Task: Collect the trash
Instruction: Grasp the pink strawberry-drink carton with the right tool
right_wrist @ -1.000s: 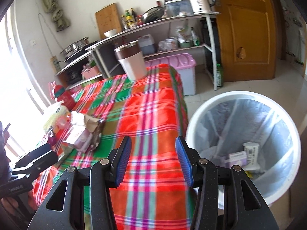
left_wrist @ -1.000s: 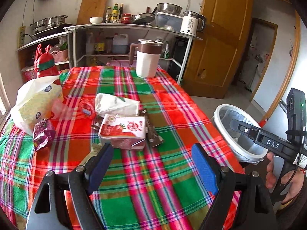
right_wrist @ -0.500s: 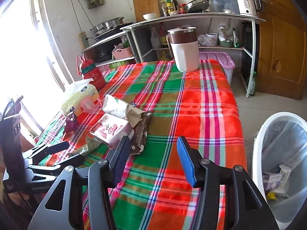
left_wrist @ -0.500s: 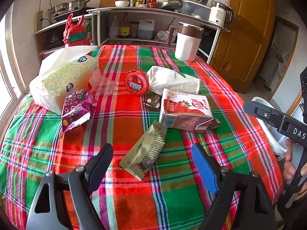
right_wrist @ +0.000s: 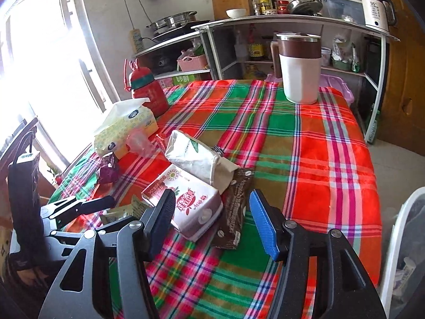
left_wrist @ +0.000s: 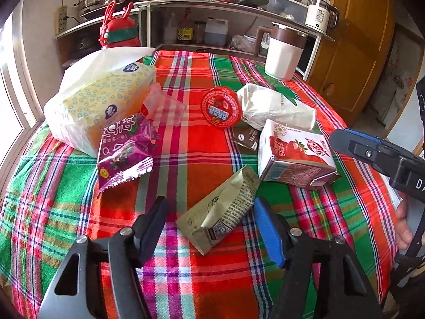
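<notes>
Across my plaid tablecloth (left_wrist: pixel 202 159) a white jug with a brown lid (right_wrist: pixel 298 69) stands at the far edge. A tissue pack (left_wrist: pixel 106 101) lies to my left, just in front of a red bottle (right_wrist: pixel 147 90). Behind them, shelves (right_wrist: pixel 292 24) carry pots, bottles and what looks like a white kettle (right_wrist: pixel 375 8).

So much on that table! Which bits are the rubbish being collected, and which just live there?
Rubbish: green wrapper, strawberry carton, brown sachet, purple packet, red lid, white bag; bin.

Staying: tissue pack, jug, red bottle.
</notes>
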`<state>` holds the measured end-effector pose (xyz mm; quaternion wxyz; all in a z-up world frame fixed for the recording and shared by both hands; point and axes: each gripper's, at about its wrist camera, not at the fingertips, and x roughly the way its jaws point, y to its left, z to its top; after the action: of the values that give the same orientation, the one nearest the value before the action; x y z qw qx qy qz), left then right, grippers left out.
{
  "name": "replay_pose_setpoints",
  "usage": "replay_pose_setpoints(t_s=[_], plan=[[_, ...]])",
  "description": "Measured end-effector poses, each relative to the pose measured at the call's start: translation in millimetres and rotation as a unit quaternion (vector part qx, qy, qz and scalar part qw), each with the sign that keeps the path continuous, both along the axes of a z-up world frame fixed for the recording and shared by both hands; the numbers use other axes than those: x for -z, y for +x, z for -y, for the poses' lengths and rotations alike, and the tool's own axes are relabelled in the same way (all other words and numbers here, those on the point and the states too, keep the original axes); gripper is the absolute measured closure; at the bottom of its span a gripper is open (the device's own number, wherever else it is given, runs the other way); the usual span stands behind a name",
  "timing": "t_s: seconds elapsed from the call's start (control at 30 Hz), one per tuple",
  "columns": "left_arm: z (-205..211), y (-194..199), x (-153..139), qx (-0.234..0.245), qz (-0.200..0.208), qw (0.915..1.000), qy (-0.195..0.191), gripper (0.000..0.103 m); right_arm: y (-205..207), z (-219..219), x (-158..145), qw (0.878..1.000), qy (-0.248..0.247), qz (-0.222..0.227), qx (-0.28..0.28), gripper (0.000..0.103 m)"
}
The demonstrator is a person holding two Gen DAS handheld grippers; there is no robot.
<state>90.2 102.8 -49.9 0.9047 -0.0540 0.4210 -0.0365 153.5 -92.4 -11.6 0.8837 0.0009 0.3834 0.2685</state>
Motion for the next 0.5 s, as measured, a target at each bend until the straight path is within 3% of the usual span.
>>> replay_pose_setpoints(t_s=[0.13,0.4,0.5], plan=[[-8,-1,-1,-0.013,0.001,0.9999,-0.01,0.036,7,-12,5,1.0,-0.011,-0.002,-0.017,0.043],[-16,-3,-1,-0.013,0.001,0.9998,-0.017,0.036,-1,-13,11,0.996,0.029,-0.036,-0.071,0.043],[-18,-3,-1,-0.013,0.001,0.9997,-0.02,0.036,-10,-20,4,0.997,-0.002,0.003,-0.083,0.043]])
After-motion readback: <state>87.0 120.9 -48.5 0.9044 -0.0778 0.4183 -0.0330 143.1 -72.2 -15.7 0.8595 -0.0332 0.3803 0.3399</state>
